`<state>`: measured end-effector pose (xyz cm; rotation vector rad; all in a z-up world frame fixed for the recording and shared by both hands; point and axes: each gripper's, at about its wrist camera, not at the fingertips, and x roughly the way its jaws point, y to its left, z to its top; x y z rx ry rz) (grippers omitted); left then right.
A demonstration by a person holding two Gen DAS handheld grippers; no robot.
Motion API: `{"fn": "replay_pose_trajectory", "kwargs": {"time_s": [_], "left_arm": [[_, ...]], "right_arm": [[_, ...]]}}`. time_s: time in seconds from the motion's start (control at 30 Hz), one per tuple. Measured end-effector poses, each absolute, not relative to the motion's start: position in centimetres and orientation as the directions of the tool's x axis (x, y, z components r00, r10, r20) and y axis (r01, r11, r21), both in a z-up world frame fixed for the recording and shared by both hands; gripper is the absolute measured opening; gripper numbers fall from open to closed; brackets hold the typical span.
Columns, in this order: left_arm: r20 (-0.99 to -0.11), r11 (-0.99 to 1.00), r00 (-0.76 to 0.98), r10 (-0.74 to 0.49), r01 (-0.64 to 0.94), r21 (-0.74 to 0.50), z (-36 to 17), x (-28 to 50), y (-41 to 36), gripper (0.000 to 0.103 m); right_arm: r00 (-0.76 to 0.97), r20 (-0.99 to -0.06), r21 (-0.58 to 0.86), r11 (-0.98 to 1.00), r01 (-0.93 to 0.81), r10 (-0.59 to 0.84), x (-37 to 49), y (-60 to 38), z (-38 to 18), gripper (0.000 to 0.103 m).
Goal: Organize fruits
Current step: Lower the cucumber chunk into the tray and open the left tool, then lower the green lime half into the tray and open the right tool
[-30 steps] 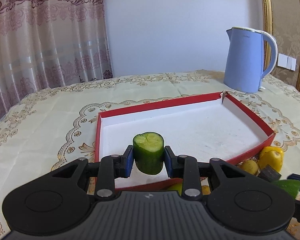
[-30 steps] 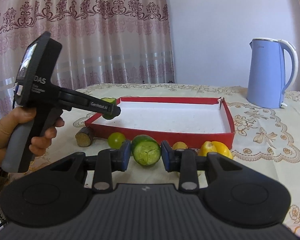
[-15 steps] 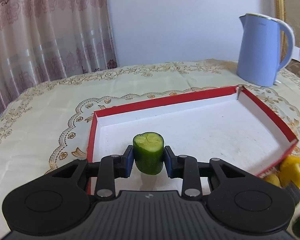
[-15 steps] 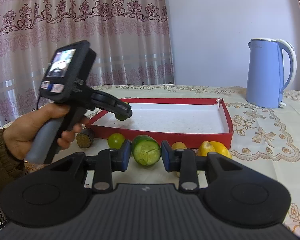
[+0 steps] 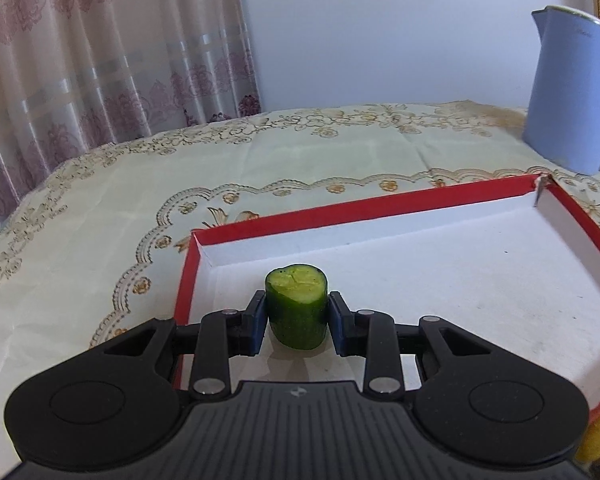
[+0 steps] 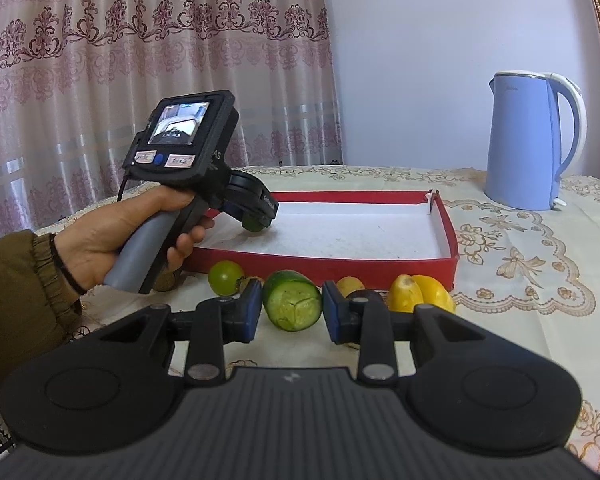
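Here, stubby cucumber piece [image 5: 297,312] over cardboard tray [image 5: 364,205].

A home dining room: patterned curtains [image 6: 140,80], an embroidered tablecloth [image 5: 100,240] and a blue kettle [image 6: 528,140].

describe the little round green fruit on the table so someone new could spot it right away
Find the red tray on the patterned tablecloth; a row of produce lies along its near wall. The round green fruit is at the row's left end, beside the person's hand. It is the only smooth whole green ball there.
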<state>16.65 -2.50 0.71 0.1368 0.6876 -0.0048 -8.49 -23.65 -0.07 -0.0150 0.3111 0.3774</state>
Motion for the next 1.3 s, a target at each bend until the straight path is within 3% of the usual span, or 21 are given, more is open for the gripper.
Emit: {"fn": "replay_pose_trajectory", "kwargs": {"time_s": [0.13, 0.17, 0.2, 0.27, 0.47, 0.57, 0.7, 0.83, 1.13, 1.3], "left_arm": [[-0.626, 0.987, 0.777, 0.063, 0.044, 0.154, 0.7, 16.5, -2.9, 0.032], [-0.626, 0.986, 0.777, 0.066, 0.044, 0.159, 0.8, 16.4, -2.9, 0.037], [-0.627, 0.986, 0.776, 0.066, 0.045, 0.160, 0.8, 16.2, -2.8, 0.051], [-0.615, 0.988, 0.786, 0.068, 0.031, 0.149, 1.3, 15.3, -2.4, 0.069], [-0.484, 0.997, 0.873, 0.065, -0.036, 0.069, 3.6, 10.7, 0.6, 0.087], [-0.422, 0.998, 0.905, 0.056, -0.069, -0.016, 3.7, 10.1, 2.6, 0.087], [-0.430, 0.984, 0.902, 0.018, -0.092, -0.152, 3.8, 10.5, 5.4, 0.087], [-0.411, 0.963, 0.907, 0.095, -0.189, -0.194, 4.0, 10.1, 7.1, 0.087], [-0.414, 0.983, 0.906, 0.091, -0.149, -0.110, 3.7, 9.7, 5.5, 0.087], [-0.428, 0.990, 0.899, 0.093, -0.130, -0.057, 3.3, 10.0, 4.6, 0.087]], "right_arm": [[0.885, -0.302, 0.038, 0.932, -0.361, 0.355, -8.8, -23.4, -0.1, 0.031], [0.885, -0.301, 0.039, 0.932, -0.360, 0.355, -8.8, -23.4, -0.1, 0.031], [0.886, -0.301, 0.039, 0.932, -0.359, 0.354, -8.8, -23.3, 0.0, 0.031], [0.888, -0.297, 0.041, 0.934, -0.356, 0.352, -8.9, -23.2, 0.0, 0.031], [0.884, -0.294, 0.057, 0.930, -0.363, 0.363, -8.4, -22.8, 0.1, 0.031], [0.880, -0.285, 0.079, 0.924, -0.373, 0.380, -7.8, -22.6, 0.4, 0.031], [0.882, -0.268, 0.106, 0.922, -0.373, 0.388, -6.3, -22.7, 1.2, 0.031], [0.891, -0.240, 0.092, 0.923, -0.374, 0.385, -4.1, -22.9, 3.1, 0.031], [0.898, -0.182, -0.046, 0.909, -0.414, 0.400, 3.3, -22.4, 9.6, 0.031], [0.895, -0.142, 0.031, 0.906, -0.422, 0.422, 6.9, -24.2, 9.4, 0.031]]}}
